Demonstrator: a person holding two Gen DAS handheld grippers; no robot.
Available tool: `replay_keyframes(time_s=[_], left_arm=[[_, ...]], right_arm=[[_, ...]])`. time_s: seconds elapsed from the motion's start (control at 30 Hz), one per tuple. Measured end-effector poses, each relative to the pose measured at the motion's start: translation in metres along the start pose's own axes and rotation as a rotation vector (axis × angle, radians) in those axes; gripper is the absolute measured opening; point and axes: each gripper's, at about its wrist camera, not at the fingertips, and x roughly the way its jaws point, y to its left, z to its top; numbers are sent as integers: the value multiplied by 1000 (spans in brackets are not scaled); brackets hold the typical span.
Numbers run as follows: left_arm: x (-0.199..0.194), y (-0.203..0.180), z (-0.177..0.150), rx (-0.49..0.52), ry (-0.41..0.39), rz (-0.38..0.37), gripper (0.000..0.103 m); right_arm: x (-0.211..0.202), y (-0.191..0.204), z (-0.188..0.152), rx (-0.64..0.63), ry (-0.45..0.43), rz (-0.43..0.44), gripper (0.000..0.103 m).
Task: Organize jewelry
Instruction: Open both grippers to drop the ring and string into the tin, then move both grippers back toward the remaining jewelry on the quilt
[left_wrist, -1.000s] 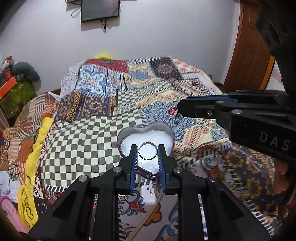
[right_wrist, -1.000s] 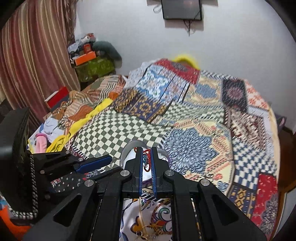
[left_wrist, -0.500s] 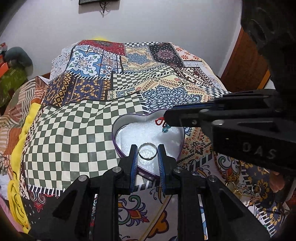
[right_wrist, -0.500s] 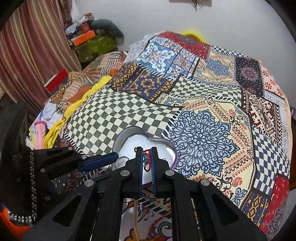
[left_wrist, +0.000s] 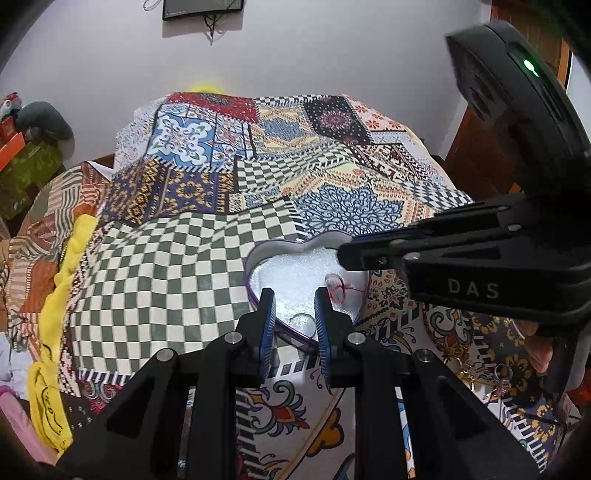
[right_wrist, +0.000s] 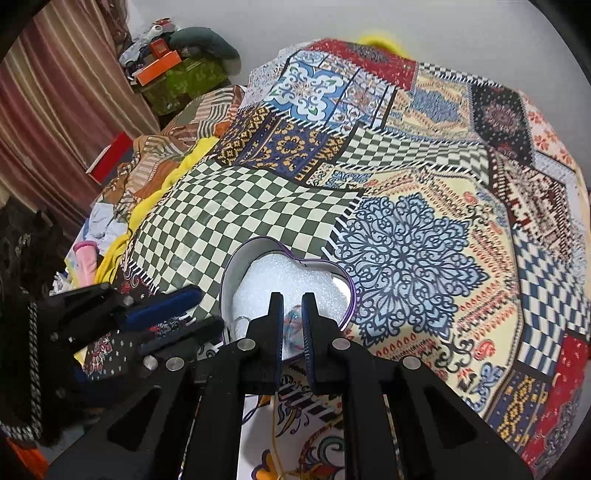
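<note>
I count one heart-shaped tin (left_wrist: 258, 254), two jewelry pieces inside it and two grippers. The tin sits on the patchwork bedspread (left_wrist: 177, 266), lined with white foam. A silver ring (left_wrist: 301, 317) lies at the tin's 6 o'clock; a red-threaded piece (left_wrist: 338, 288) lies at 3 o'clock. My left gripper (left_wrist: 291, 317) has its jaws apart, empty. My right gripper (right_wrist: 291, 321) is parted over the tin, empty too.

Bedroom — patchwork bedspread (right_wrist: 388, 155), curtain (right_wrist: 55, 103)
</note>
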Motion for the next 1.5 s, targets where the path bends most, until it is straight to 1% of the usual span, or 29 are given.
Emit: replay_keyframes(time_s=[0.2, 0.3, 0.33, 0.37, 0.4, 0.43, 0.47, 0.57, 0.6, 0.67, 0.77, 0.93, 1.07, 1.33, 1.5], left_arm=[[-23, 3, 2, -12, -28, 19, 21], [-37, 0, 0, -10, -40, 22, 21], [-39, 0, 0, -8, -42, 22, 21], [-45, -3, -1, -4, -46, 23, 23], [-49, -4, -2, -1, -49, 25, 26], [-53, -6, -3, 1, -52, 24, 28], [-55, -7, -4, 2, -53, 23, 30], [-64, -13, -9, 8, -52, 13, 32], [-67, -16, -11, 10, -47, 7, 36], [-71, -20, -14, 12, -44, 4, 41], [-76, -30, -21, 34, -35, 9, 41], [-78, -46, -35, 57, -10, -5, 41], [-77, -58, -48, 61, 14, -30, 43], [-67, -72, -70, 59, 68, -80, 43], [-56, -79, -79, 60, 102, -99, 43]], right_arm=[[-30, 15, -7, -43, -59, -53, 10], [-47, 23, -13, -67, -99, -94, 14], [-53, 24, -15, -69, -113, -101, 20], [-60, 25, -18, -70, -133, -112, 27], [-66, 27, -22, -69, -152, -120, 32], [-73, 28, -26, -68, -174, -131, 40], [-78, 29, -30, -68, -189, -140, 43], [-91, 32, -42, -68, -220, -166, 44], [-95, 31, -45, -64, -225, -169, 44], [-101, 30, -54, -56, -232, -171, 44], [-108, 25, -67, -47, -238, -191, 44], [-115, 18, -91, -28, -229, -204, 44], [-111, 13, -109, -22, -207, -207, 44], [-88, 6, -144, 12, -134, -159, 44], [-72, 2, -155, 19, -94, -160, 44]])
